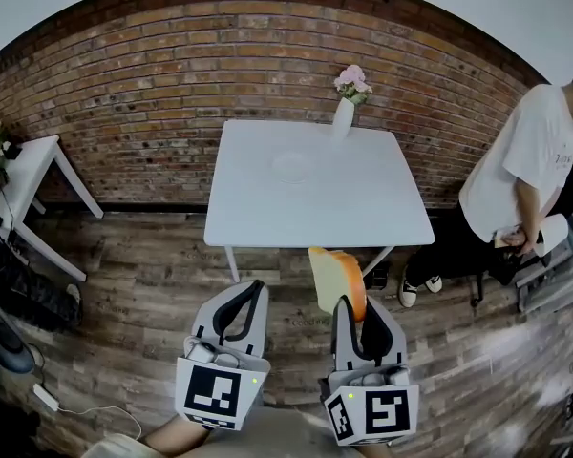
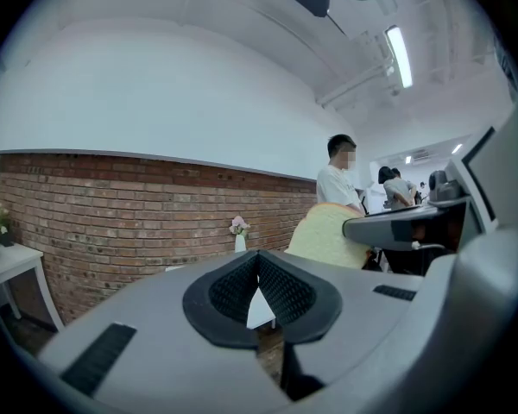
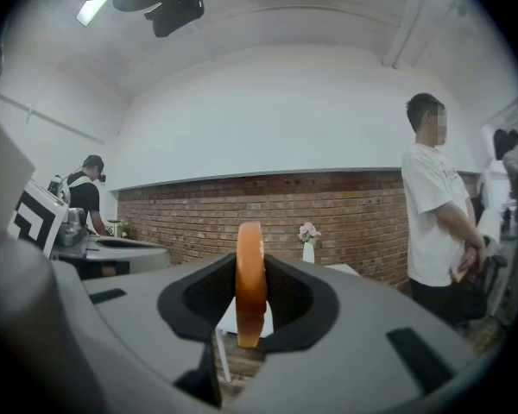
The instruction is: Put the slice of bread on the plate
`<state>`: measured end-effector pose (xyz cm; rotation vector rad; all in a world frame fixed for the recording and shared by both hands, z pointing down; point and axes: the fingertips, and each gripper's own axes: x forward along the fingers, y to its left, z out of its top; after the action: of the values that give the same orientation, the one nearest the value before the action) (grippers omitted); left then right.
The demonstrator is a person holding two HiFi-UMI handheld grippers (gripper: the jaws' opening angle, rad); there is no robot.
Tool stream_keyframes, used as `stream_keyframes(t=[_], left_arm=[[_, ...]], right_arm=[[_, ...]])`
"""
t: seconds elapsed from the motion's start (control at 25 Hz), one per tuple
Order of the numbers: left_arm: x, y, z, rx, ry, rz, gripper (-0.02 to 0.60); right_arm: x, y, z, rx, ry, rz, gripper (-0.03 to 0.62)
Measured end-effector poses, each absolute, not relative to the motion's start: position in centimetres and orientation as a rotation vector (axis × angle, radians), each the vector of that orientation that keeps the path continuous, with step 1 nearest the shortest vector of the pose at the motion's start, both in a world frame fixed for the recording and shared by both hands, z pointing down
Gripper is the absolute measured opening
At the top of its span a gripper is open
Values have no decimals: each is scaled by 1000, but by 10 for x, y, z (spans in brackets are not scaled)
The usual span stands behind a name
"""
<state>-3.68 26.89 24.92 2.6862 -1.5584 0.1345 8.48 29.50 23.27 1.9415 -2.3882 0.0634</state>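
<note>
In the head view, a white counter [image 1: 267, 208] is seen against a brick wall [image 1: 153, 74], with a pale plate [image 1: 293, 167] near its middle and a vase of pink flowers [image 1: 344, 111] at its far edge. The slice of bread [image 1: 334, 277] is held upright in the right claw [image 1: 355, 309], over the wooden floor [image 1: 134, 284], short of the counter and well apart from the plate. The left claw [image 1: 252, 290] is held level beside it. A person in a white shirt [image 1: 520, 160] is seen at the right.

In the left gripper view, the jaws are seen with their tips together and nothing between them. The bread's pale face is seen to the right.

In the right gripper view, the slice is seen edge-on, its orange crust clamped between the two pads.
</note>
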Motion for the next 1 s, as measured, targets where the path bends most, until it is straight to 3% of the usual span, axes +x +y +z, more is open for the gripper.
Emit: stream_keyframes(t=[1.0], left_arm=[[-60,46,254,2728,-1374,153,9]], right_arm=[[65,89,226,2054,-2239,110,94]])
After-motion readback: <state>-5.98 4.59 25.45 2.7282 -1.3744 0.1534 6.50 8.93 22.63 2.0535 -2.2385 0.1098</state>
